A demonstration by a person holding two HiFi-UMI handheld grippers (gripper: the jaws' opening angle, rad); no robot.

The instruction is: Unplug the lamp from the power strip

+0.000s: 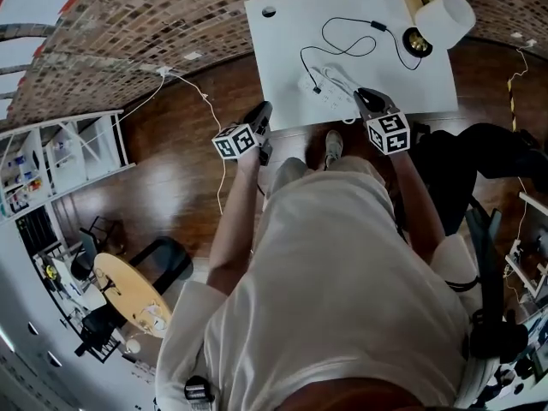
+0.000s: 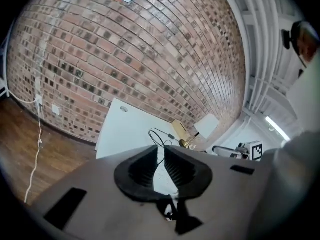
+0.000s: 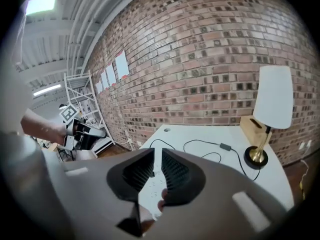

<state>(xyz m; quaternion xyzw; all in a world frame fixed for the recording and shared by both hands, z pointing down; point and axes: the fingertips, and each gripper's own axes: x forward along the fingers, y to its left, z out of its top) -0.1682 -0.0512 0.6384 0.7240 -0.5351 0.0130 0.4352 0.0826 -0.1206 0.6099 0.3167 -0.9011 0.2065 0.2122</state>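
**Both grippers short of the strip, plug not yet pulled**

From where I stand, the left gripper (image 1: pixel 266 110) hangs off the front-left corner of the table (image 1: pixel 282 50), over the wooden floor. Its jaws stand only a sliver apart and nothing is between them.

The power strip (image 1: pixel 320 83) lies near the middle of the table's front edge, white on white. The lamp's plug (image 1: pixel 316 90) sits in it as a small dark spot, and the black cord (image 1: pixel 342 51) loops loosely towards the back of the table.

The right gripper (image 1: pixel 362 93) is over the front edge just right of the strip. It is barely parted too, and it grips nothing.

The lamp (image 1: pixel 442 19) stands at the far right corner.

I'd guess the strip is light and would slide or lift on that smooth top, so one gripper should pin its casing down. The plug looks small and rigid and is probably held by friction. The grip belongs on the plug's body, pulling straight out. The limp cord is the wrong place to pull, since a tug there might drag the lamp.
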